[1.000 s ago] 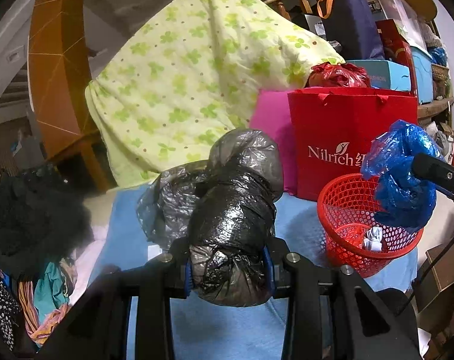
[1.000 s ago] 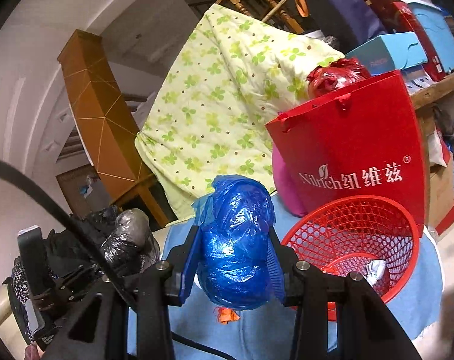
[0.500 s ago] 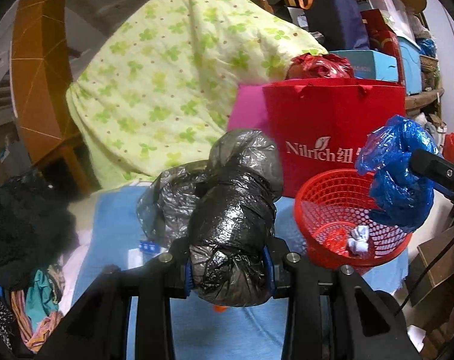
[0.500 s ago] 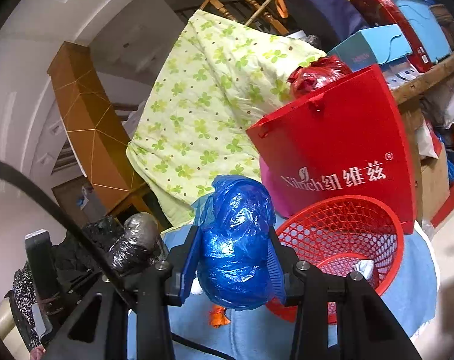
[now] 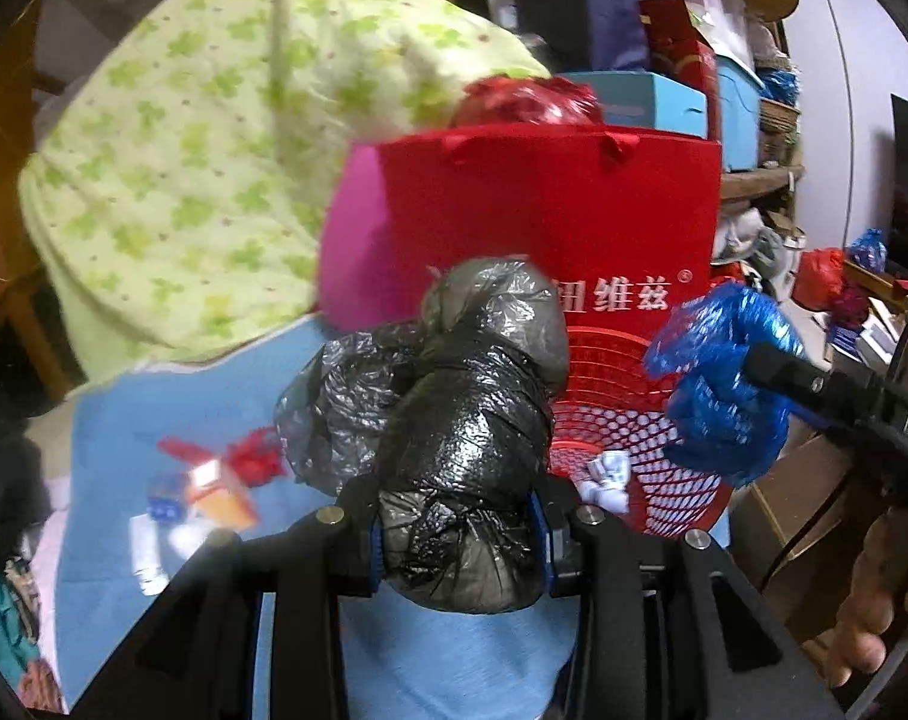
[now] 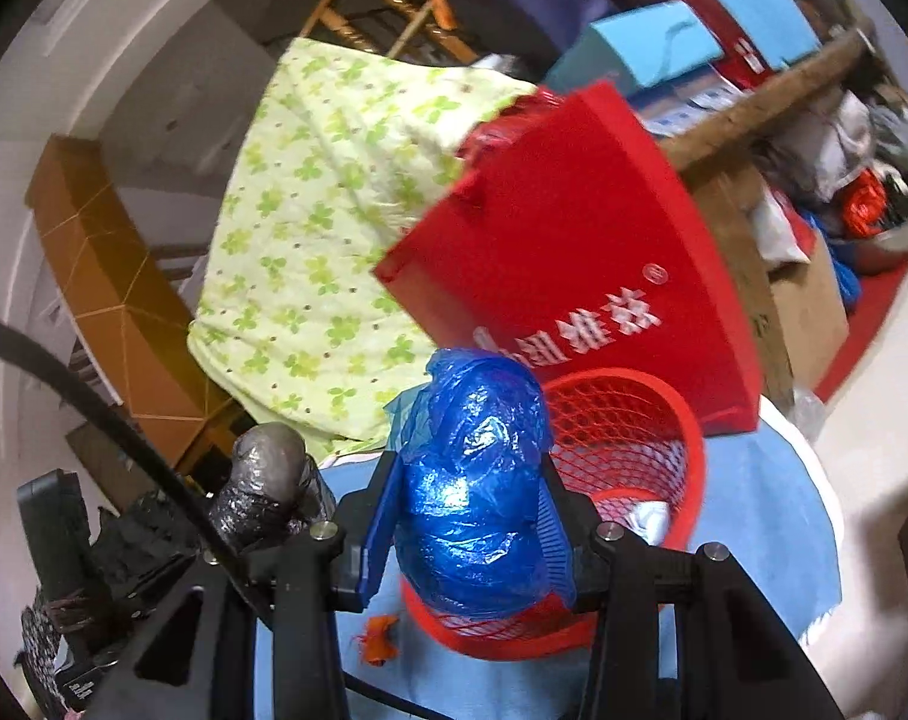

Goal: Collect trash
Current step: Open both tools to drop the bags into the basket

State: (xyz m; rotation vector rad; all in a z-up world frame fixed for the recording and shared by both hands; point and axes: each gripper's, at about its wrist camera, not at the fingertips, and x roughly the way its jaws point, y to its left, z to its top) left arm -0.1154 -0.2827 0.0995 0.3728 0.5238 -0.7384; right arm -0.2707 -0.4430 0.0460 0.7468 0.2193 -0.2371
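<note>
Now, delivery step: left gripper (image 5: 457, 546) clamps the black bag (image 5: 454, 456), right gripper (image 6: 469, 546) clamps the blue bag (image 6: 475, 480), jaws having just eased slightly, both beside the red basket (image 6: 664, 420); next, release over its mouth.

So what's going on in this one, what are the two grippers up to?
A person is clearing trash with a gripper in each hand. The left gripper is clamped on a crumpled black plastic bag; the right gripper is clamped on a crumpled blue plastic bag. Both are at the red mesh basket on the blue cloth, which already holds some white paper scraps. Neither bag has been dropped yet. More small litter lies on the cloth left of the basket.
</note>
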